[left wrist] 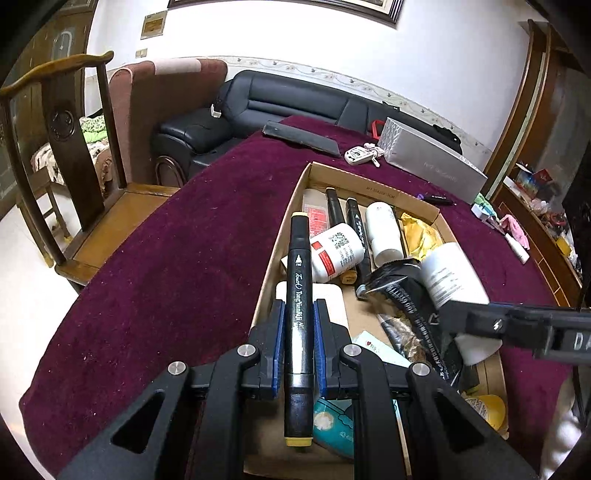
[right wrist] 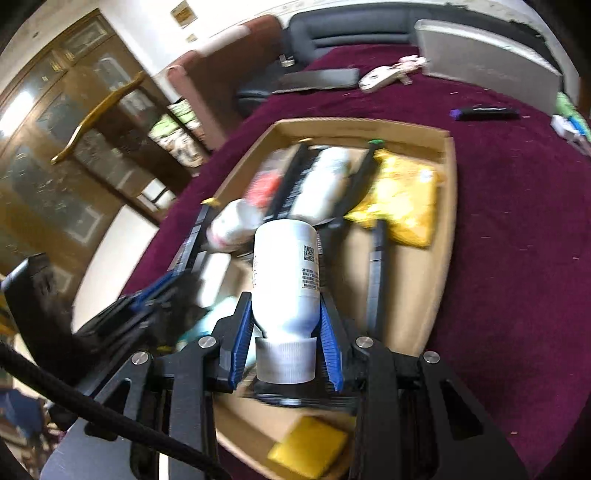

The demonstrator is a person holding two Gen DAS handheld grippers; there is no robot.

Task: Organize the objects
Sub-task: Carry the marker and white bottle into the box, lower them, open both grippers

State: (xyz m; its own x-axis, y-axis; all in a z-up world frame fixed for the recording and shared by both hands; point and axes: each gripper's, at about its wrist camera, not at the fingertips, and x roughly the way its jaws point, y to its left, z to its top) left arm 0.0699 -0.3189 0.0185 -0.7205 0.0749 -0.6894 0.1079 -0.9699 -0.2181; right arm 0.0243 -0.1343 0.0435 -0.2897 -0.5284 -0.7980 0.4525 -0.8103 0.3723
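Maroon cloth (left wrist: 166, 258) underlies black, yellow-capped marker (left wrist: 298, 314).

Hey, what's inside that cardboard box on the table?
The cardboard box holds black markers, white bottles, a yellow packet. Whatever lies beneath them is hidden.

Looking steeply down along each gripper's fingers from close above the near end of the open brown cardboard tray (left wrist: 295, 195) (right wrist: 448, 206), toward its far edge, sharing tray, dark-red velvet tablecloth (left wrist: 166, 258) (right wrist: 517, 277) and black leather sofa (left wrist: 280, 99) (right wrist: 332, 33).
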